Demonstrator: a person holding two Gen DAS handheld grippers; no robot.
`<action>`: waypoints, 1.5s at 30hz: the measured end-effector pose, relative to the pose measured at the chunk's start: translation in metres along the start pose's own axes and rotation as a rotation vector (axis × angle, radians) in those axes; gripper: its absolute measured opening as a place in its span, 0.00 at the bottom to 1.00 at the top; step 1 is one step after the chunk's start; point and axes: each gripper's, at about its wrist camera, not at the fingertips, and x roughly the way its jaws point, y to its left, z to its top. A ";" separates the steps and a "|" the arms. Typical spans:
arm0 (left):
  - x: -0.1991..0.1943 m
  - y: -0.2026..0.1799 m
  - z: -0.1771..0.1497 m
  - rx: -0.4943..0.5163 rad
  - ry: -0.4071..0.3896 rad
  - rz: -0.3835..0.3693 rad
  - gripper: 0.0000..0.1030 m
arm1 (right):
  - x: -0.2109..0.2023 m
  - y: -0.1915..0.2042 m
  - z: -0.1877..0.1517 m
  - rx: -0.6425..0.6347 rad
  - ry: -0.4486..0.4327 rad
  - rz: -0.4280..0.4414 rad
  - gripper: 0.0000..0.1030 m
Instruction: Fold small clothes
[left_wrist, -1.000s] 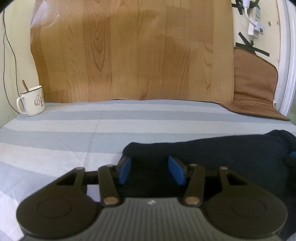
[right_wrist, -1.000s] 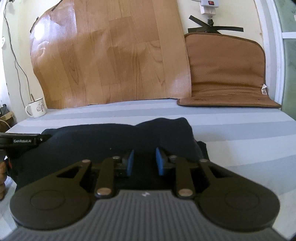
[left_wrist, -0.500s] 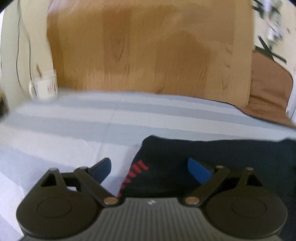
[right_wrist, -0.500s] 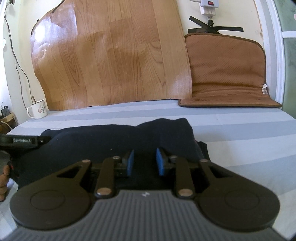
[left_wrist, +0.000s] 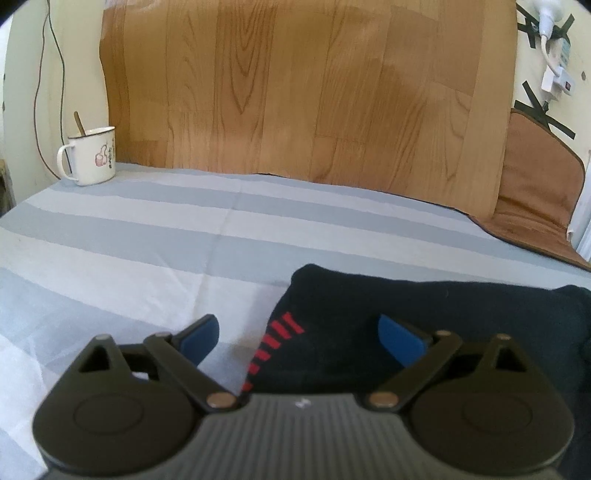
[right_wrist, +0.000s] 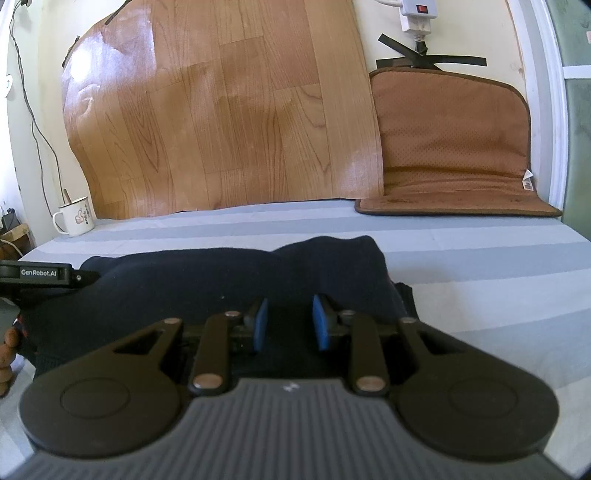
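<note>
Left gripper (left_wrist: 299, 338) let go since a second ago; jaws were opening wide, dark sock (left_wrist: 424, 325) end lying loose between them on the striped sheet (left_wrist: 147, 236). Right gripper (right_wrist: 288, 323) unchanged, jaws clamped on the sock's (right_wrist: 221, 277) other end.

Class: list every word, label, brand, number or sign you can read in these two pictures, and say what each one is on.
"GenRobot.AI": white label on the side of the left tool, seen in the right wrist view.
Mug: a pink thumbs-up drawing with small dark print beside it, too small to read.
Brown mat: a small white tag at its right edge, too small to read.
Dark garment: red stripes only, no words.
</note>
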 end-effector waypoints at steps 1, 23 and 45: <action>-0.001 -0.001 0.000 0.004 -0.003 0.004 0.94 | 0.000 0.000 0.000 0.001 -0.001 -0.001 0.29; -0.002 -0.002 -0.001 0.023 -0.015 0.019 0.97 | 0.001 0.003 -0.001 0.003 -0.003 -0.006 0.32; -0.001 0.001 -0.002 0.017 -0.016 0.017 1.00 | 0.001 0.006 -0.001 0.000 -0.004 -0.004 0.38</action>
